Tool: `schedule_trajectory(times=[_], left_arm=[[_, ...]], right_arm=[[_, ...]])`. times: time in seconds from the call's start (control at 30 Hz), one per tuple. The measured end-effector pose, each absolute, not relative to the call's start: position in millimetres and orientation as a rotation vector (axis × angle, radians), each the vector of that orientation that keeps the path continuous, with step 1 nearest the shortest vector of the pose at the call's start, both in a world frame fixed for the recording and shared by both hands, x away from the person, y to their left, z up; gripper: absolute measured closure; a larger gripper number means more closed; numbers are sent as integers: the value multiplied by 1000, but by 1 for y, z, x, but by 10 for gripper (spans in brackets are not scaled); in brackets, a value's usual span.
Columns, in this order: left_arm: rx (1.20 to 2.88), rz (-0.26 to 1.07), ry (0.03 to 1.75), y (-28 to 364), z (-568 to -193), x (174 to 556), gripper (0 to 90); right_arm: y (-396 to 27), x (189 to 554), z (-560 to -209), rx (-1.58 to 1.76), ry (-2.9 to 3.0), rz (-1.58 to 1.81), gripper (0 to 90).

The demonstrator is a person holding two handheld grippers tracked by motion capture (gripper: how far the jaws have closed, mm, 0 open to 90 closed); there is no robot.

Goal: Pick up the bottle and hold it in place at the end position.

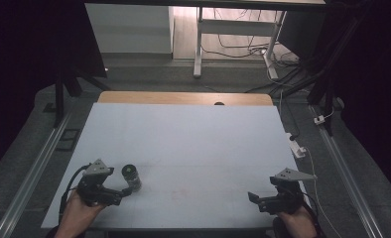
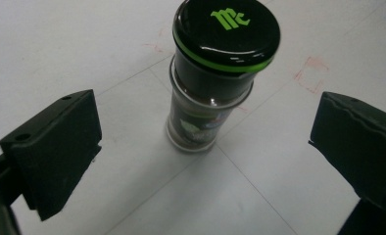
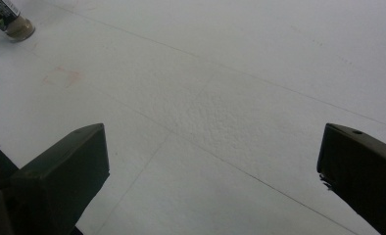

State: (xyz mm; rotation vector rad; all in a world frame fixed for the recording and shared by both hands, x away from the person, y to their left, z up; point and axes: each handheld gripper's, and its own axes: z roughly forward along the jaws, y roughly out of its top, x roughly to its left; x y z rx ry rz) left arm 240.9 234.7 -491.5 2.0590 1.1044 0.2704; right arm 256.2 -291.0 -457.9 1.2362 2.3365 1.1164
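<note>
Both hands enter at the near edge of the bench, each gripping one tool. On the person's left, the left tool [image 1: 125,191] sits low over the surface with its jaws spread wide, and the spice jar [image 1: 131,177] stands just ahead of them, upright and untouched. Seen from the left gripper view, the jar [image 2: 215,78] is centred between the two black jaws with clear space on either side; its black lid carries a green ring and a green logo, and its clear body shows dark contents behind a printed label. This alignment suggests an approach for a side grasp on the jar body, not yet closed. On the person's right, the right tool [image 1: 254,197] rests near the front edge, jaws likewise wide apart and holding nothing; it appears parked well away from the jar so as to leave the left side free. The right gripper view looks across bare surface, with the base of the jar [image 3: 12,24] at the far upper left corner. Covering the bench [image 1: 193,134] is a pale, matt white sheet, marked with thin ruled lines and faint red squares, probably placement guides. A strip of wooden edge [image 1: 183,98] shows at the far side of the sheet. Beyond it, the room is dim: grey floor, metal rails along both sides, a white desk frame [image 1: 233,29] and loose cables [image 1: 283,74] farther back.
</note>
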Motion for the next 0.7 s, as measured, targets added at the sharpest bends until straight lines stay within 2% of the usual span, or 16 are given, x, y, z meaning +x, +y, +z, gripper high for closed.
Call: schedule_trajectory(times=[0.53,0.7], left_arm=[[2171,251,1078,223,-507,265,2],[2205,274,1063,221,-510,267,71]], right_arm=[[-290,257,-458,1235,2341,1114,0],[-290,256,-458,1230,2342,1114,0]])
